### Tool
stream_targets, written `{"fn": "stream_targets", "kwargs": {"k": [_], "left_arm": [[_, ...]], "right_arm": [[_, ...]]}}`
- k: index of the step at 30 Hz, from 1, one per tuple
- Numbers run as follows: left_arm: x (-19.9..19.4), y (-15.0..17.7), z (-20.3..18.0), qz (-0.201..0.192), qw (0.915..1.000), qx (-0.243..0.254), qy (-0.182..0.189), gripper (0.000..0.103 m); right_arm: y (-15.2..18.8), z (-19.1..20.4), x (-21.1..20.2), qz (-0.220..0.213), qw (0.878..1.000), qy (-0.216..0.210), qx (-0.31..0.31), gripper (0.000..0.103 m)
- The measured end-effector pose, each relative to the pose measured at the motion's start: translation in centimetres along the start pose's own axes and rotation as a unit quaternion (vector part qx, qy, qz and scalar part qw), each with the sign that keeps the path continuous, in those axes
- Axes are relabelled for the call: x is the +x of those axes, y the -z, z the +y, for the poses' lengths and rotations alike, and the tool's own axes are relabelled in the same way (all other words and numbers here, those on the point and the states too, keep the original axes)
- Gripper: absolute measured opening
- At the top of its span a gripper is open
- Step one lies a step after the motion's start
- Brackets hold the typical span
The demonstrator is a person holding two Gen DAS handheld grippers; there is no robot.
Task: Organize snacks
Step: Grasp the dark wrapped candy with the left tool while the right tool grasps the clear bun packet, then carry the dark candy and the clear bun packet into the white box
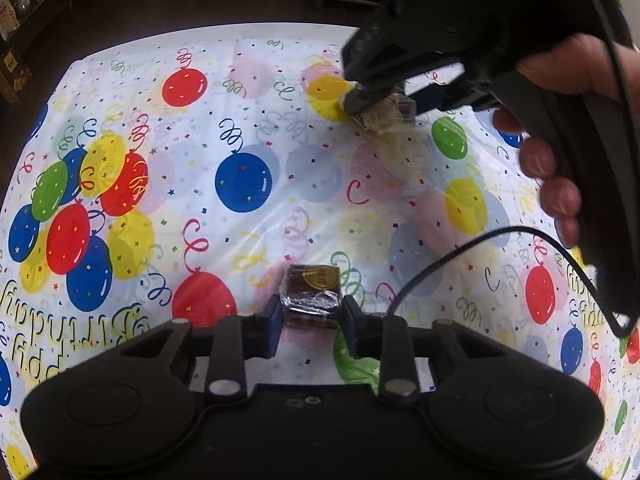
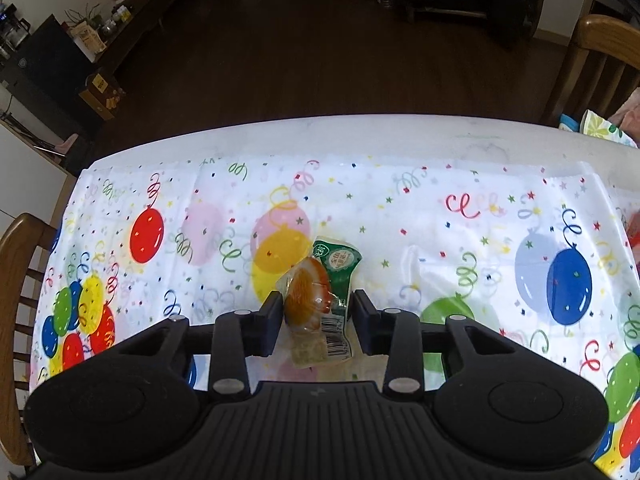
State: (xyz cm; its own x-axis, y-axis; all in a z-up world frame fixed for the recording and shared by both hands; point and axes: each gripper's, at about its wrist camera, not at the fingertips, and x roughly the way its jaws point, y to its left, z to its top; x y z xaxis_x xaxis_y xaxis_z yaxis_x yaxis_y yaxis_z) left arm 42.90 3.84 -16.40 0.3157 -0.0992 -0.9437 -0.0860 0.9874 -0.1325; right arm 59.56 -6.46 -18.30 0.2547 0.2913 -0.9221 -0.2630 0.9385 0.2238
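Observation:
In the left wrist view, my left gripper (image 1: pixel 312 316) is shut on a small dark brown wrapped snack (image 1: pixel 314 288) with a gold round sticker, low over the balloon-print tablecloth (image 1: pixel 248 128). My right gripper (image 2: pixel 316 316) is shut on a clear snack packet (image 2: pixel 308 296) with an orange piece inside and a green label. The left wrist view shows that gripper (image 1: pixel 380 100) at the upper right, holding the packet (image 1: pixel 386 118) just above the cloth. A hand (image 1: pixel 560 184) grips its handle.
The table's far edge (image 2: pixel 360 132) drops to a dark floor. Wooden chairs stand at the left (image 2: pixel 16 264) and far right (image 2: pixel 600 60) of the table. A black cable (image 1: pixel 440 264) hangs over the cloth near my left gripper.

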Motion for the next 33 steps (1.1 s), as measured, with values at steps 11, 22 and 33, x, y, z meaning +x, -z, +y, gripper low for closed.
{"fn": "stream_targets", "kwargs": {"k": [11, 22, 33], "left_arm": [[-2.6, 0.5, 0.7, -0.009, 0.9999, -0.010, 0.003, 0.028], [-6.9, 2.0, -0.5, -0.033, 0.9993, 0.007, 0.016, 0.028], [-10.5, 5.5, -1.5, -0.039, 0.9982, 0.035, 0.030, 0.028]], "right_arm": [[2.2, -0.8, -5.4, -0.002, 1.000, -0.028, -0.013, 0.036], [7.2, -0.6, -12.3, -0.008, 0.999, -0.030, -0.030, 0.036], [13.4, 0.2, -18.1, -0.013, 0.999, -0.026, -0.040, 0.036]]}}
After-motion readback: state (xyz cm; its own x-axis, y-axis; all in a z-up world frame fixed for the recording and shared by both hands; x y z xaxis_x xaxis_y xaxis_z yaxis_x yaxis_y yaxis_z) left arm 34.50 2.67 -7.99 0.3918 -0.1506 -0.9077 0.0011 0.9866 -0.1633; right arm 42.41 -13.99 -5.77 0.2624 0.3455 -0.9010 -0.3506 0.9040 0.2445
